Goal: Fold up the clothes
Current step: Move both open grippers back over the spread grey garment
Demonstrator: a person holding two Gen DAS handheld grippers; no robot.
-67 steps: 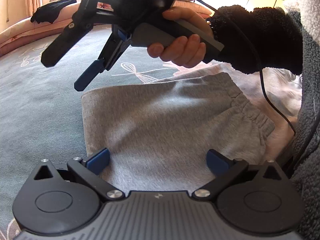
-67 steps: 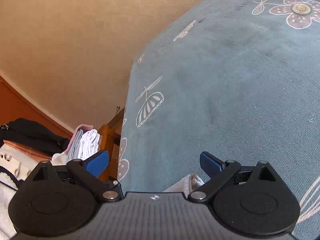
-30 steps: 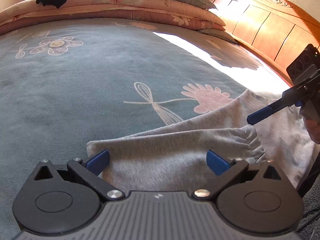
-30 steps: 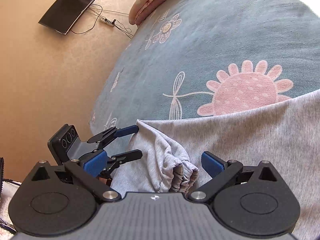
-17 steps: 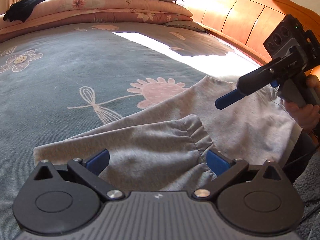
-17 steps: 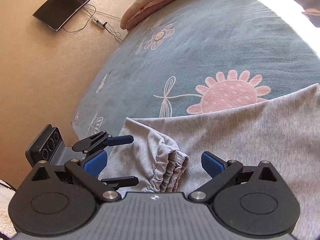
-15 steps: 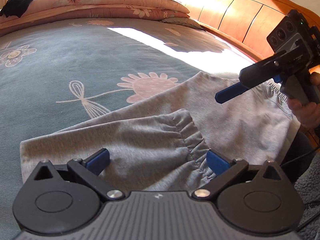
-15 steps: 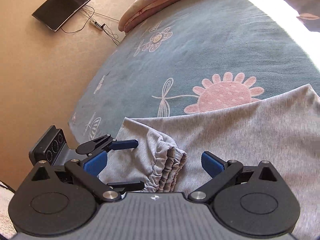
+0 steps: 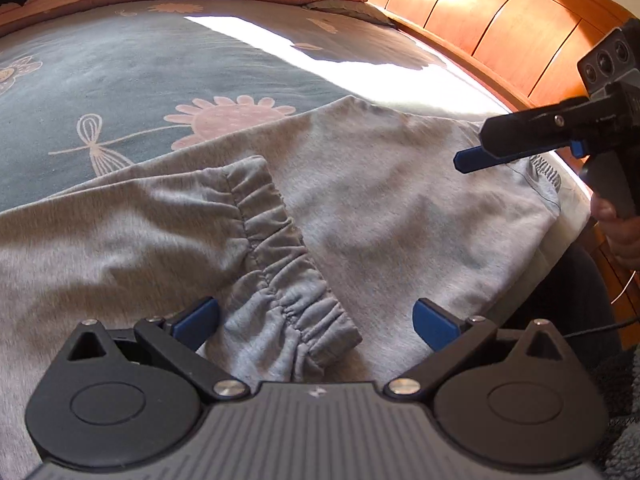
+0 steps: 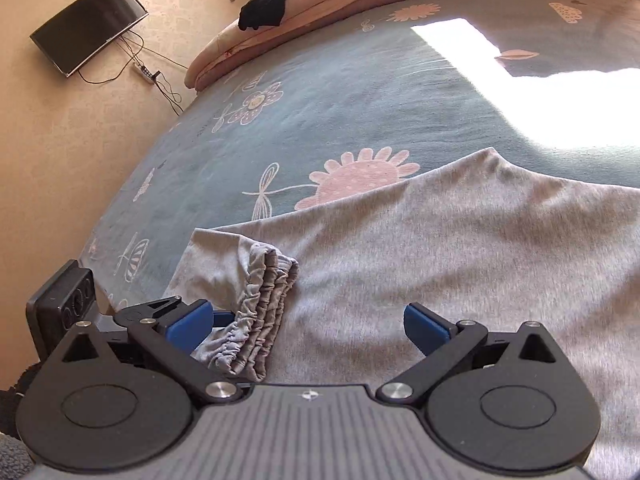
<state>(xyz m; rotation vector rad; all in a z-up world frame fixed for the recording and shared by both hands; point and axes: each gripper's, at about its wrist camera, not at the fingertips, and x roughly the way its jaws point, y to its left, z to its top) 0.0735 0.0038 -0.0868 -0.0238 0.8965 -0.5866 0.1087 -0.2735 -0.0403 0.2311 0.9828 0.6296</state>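
Gray trousers (image 9: 392,208) lengthwise left-right on bed (image 9: 120,68); gathered cuffs (image 9: 280,272) nearest left hand-held gripper (image 9: 316,320), spread; right hand-held gripper (image 10: 306,326) spread too.

Plain grey sweatpants (image 9: 400,208), teal bedspread (image 9: 120,76) with pink flowers, orange-brown headboard (image 9: 500,36)

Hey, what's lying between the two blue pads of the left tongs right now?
The gathered elastic cuff of the grey cotton sweatpants lies between the open left tongs, seen in the left wrist view.

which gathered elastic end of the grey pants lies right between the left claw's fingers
The folded-over cuff, lying on top of the grey pants. The other gathered edge lies far off, under the right claw.
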